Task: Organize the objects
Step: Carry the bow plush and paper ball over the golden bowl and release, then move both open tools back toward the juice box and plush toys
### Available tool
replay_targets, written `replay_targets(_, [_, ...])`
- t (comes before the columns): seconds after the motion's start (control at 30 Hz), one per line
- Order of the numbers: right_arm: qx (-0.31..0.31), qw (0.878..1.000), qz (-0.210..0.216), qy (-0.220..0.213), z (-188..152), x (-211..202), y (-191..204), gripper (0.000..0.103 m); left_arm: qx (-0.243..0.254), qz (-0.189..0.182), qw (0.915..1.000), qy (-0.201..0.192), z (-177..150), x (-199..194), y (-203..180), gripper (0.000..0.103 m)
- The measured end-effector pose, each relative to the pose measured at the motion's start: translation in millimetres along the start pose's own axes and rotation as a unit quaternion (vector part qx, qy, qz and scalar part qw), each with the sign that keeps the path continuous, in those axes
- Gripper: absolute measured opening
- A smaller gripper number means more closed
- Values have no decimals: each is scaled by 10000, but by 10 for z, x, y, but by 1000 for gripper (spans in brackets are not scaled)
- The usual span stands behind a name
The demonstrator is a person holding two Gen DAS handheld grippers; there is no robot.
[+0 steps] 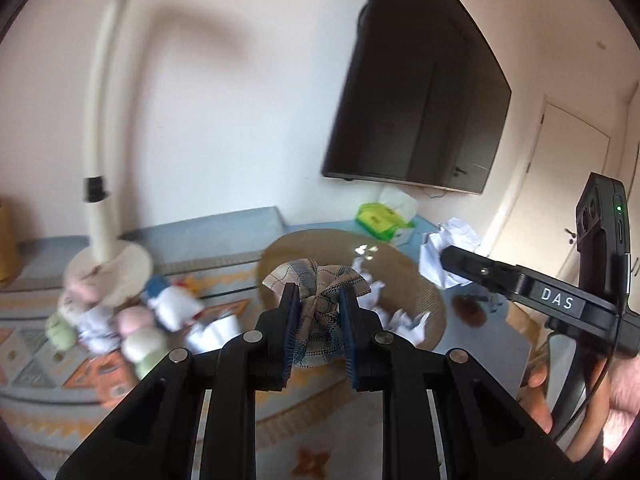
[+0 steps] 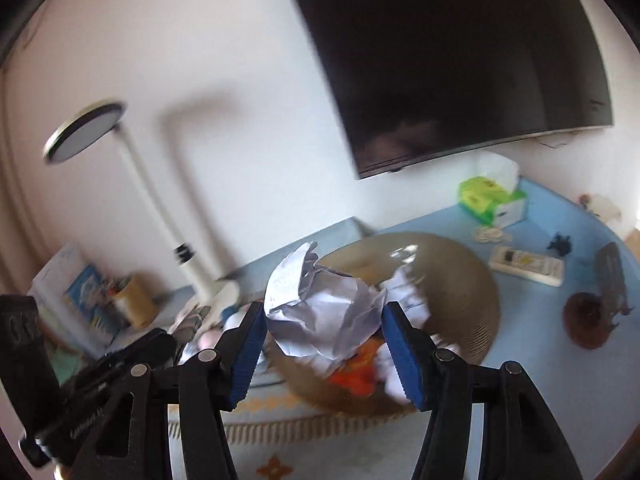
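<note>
We see left gripper (image 1: pixel 319 296) clamped on plaid cloth bundle (image 1: pixel 320 312), held over tan basket (image 1: pixel 424 280). Right gripper (image 2: pixel 325 322) w/ crumpled paper (image 2: pixel 320 320) pinched btwn pads, also over basket. Beyond: tissue box (image 2: pixel 492 200), TV (image 2: pixel 460 60) on wall.

Wall TV (image 1: pixel 416 80), lamp (image 1: pixel 106 128), remote (image 2: pixel 526 266)

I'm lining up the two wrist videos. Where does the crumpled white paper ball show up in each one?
Left wrist: crumpled paper ball at right, held by the right gripper.
Right wrist: centre, between the blue pads.
Shared landmark: green tissue box under the TV.
</note>
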State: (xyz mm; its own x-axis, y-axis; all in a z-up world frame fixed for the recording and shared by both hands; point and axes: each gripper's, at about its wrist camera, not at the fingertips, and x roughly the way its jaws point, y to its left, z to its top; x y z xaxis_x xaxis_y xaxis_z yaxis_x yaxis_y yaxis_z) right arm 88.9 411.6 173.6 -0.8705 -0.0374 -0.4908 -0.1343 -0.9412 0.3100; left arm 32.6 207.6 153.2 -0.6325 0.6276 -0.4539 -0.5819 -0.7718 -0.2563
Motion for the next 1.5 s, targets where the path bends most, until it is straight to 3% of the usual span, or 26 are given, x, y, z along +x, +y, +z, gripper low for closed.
replay_targets(0.17, [364,9992,-34,154,119,256,-214,59,0,-291,9994,182,53,531,-139,18])
replay_targets(0.23, [431,9987,-134,237,125,378,-277,78,38,-301,9991,284,46,704,-166,36])
replay_targets(0.37, [655,9955,-202,660,69,593,-443,83,137,53,9982,574,-28,944,-125,81])
replay_targets(0.47, [565,9960,-215,661,-29,531,-420,83,82,164,9988,455,-103,768,12,83])
replay_targets(0.6, [221,9980,7,589,-66,376,-108,83,-27,544,9985,99,-172,171,251,85])
replay_targets(0.63, [138,9982,119,563,-65,339,-10,83,-68,639,9979,-34,-195,-8,314,87])
replay_targets(0.7, [-115,9978,401,511,-63,246,286,84,-149,1023,9942,-301,-232,-362,461,102])
replay_targets(0.8, [-501,9956,695,383,-138,144,689,94,-356,1717,9814,-783,-375,-928,730,102])
replay_targets(0.9, [-741,9925,893,393,-392,203,996,97,-661,2299,9688,-640,-590,-1110,1051,102])
replay_targets(1.0, [-877,9879,935,871,-797,533,1170,96,-973,2338,9663,-466,-908,-1113,1347,102])
replay_targets(1.13, [-1309,9802,863,1211,-1262,921,1278,96,-956,2502,9634,-131,-1147,-922,1547,102])
replay_targets(1.23, [-1393,9789,828,1244,-1394,1016,1268,96,-843,2658,9603,-5,-1216,-815,1556,102])
replay_targets(1.5, [-1267,9797,859,1293,-1419,1050,1224,96,-938,2601,9607,250,-1247,-802,1582,102])
